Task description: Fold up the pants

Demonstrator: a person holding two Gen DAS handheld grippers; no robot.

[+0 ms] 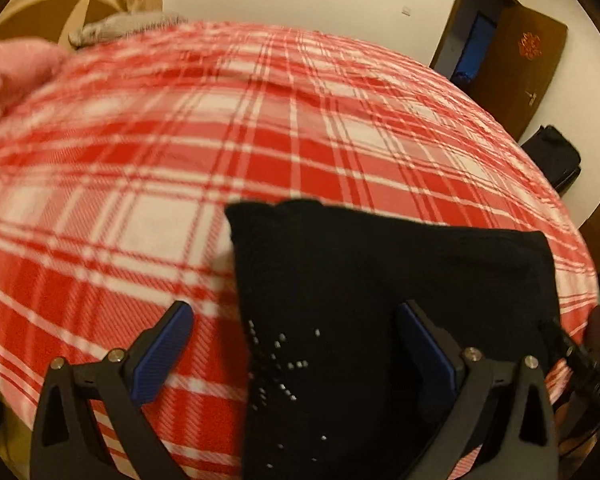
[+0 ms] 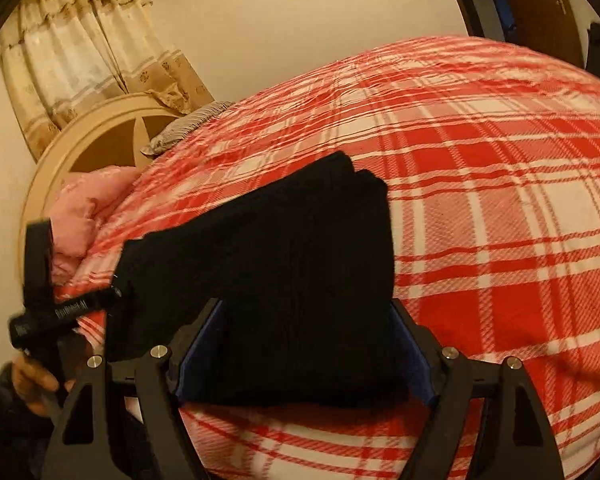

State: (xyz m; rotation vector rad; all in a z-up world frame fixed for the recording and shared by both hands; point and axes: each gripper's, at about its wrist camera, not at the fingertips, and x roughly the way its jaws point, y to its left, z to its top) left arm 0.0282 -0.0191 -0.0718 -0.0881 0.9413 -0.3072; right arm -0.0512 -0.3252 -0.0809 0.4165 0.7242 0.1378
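Observation:
The black pants (image 1: 380, 300) lie folded into a compact stack on the red and white plaid bedspread (image 1: 180, 140). Small white studs show on the near fold. My left gripper (image 1: 296, 320) is open, its jaws wide, above the stack's left edge. In the right wrist view the folded pants (image 2: 280, 272) lie between the blue pads of my right gripper (image 2: 306, 344), which is open around the near end of the stack. The left gripper (image 2: 48, 312) shows at the left edge of that view.
A pink quilt (image 2: 84, 208) and a grey pillow (image 2: 184, 128) lie at the head of the bed by a cream headboard (image 2: 100, 120). A brown door (image 1: 520, 64) and a dark bag (image 1: 552, 156) stand past the bed's far right side.

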